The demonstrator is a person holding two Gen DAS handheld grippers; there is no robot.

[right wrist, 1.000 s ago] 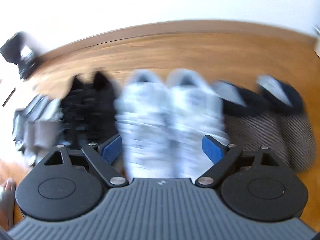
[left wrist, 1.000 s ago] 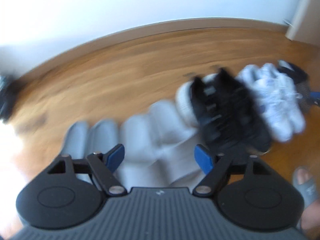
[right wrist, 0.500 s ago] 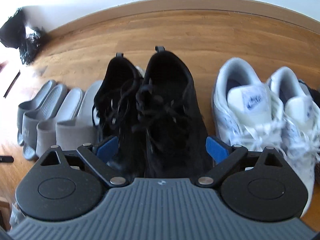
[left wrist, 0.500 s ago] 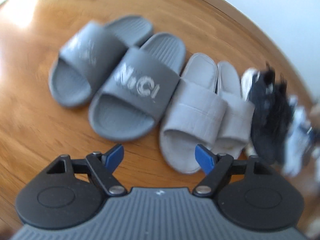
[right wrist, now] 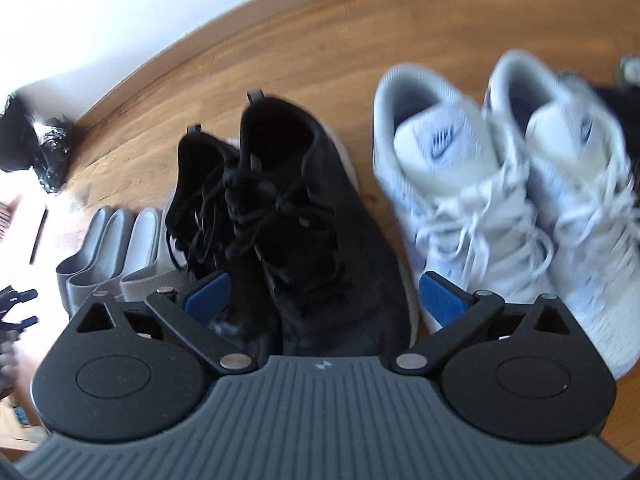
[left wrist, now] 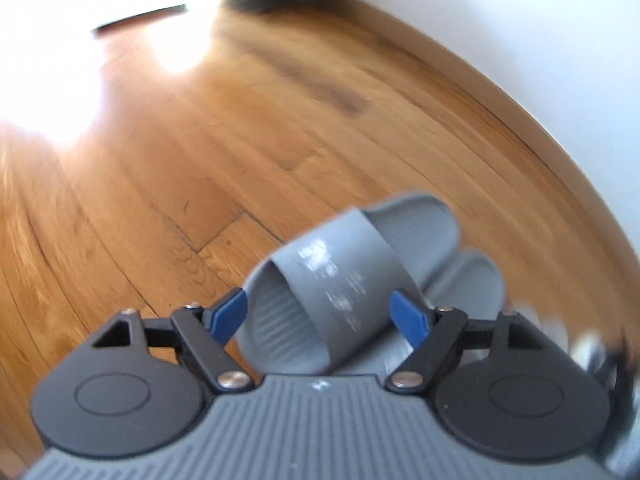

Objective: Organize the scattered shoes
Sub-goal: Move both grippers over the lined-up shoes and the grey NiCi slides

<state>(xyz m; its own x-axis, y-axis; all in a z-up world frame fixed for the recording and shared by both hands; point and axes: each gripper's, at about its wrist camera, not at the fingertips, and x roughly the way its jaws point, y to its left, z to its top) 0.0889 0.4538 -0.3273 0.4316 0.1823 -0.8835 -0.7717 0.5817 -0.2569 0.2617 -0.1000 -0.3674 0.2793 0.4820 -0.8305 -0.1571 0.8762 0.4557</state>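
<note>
The left gripper point(left wrist: 318, 312) stands open, its blue pads either side of a dark grey slide sandal point(left wrist: 340, 280) on the wooden floor point(left wrist: 160, 168); whether they touch it looks doubtful through the blur. Its twin point(left wrist: 476, 280) lies just beside. The right gripper point(right wrist: 324, 294), jaws opening, straddles the black sneakers point(right wrist: 296, 220) without pressing them. White sneakers point(right wrist: 500, 200) sit alongside.

Wooden plank floor point(left wrist: 248, 128), sunlit and glaring toward the upper left. White wall point(left wrist: 520, 16) above a wooden baseboard point(left wrist: 532, 128). Blurred black heap point(right wrist: 28, 140) against the wall.
</note>
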